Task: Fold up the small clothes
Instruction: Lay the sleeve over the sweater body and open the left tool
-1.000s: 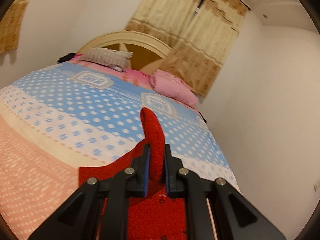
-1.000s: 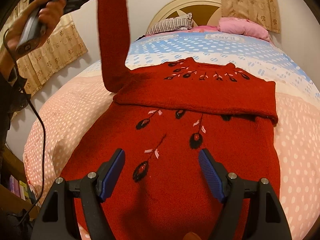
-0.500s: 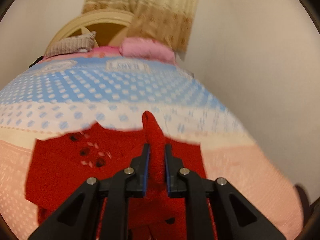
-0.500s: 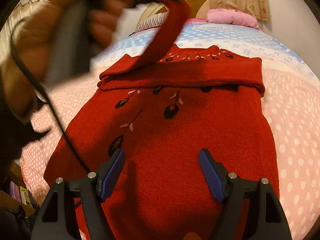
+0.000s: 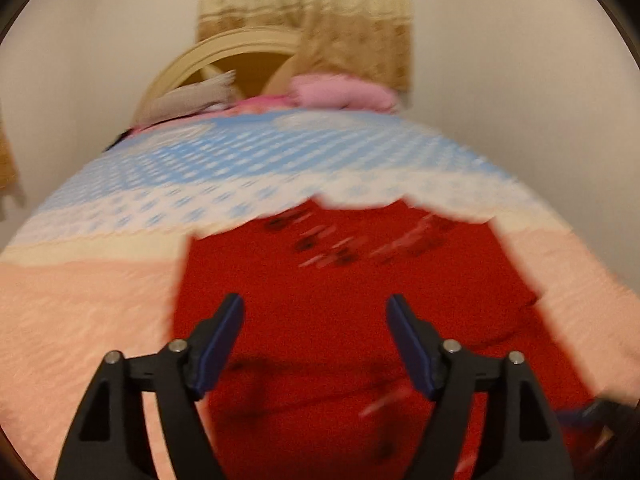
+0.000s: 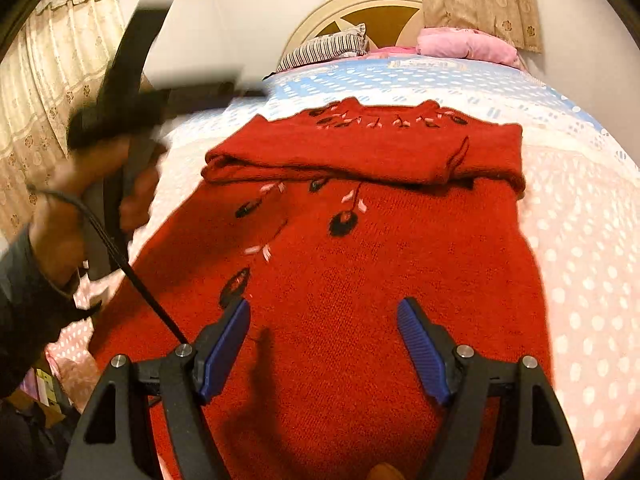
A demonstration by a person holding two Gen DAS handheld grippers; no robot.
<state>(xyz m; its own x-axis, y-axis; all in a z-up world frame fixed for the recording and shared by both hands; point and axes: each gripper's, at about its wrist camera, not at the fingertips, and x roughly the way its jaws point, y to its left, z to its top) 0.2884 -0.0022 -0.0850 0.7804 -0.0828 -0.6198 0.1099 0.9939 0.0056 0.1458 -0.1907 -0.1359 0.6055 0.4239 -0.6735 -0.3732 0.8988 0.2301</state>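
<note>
Now the red knitted sweater (image 6: pixel 360 280) lies flat mid-bed on the dotted bedspread (image 6: pixel 580 240), sleeves crossed over its chest ready for the body fold, under the spread, empty right gripper (image 6: pixel 323 344) and left gripper (image 5: pixel 315 336), whose blurred view hides the sleeve band.

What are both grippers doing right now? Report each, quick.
Left gripper: open, holding nothing, above the red sweater.
Right gripper: open, holding nothing, over the sweater's lower part.
</note>
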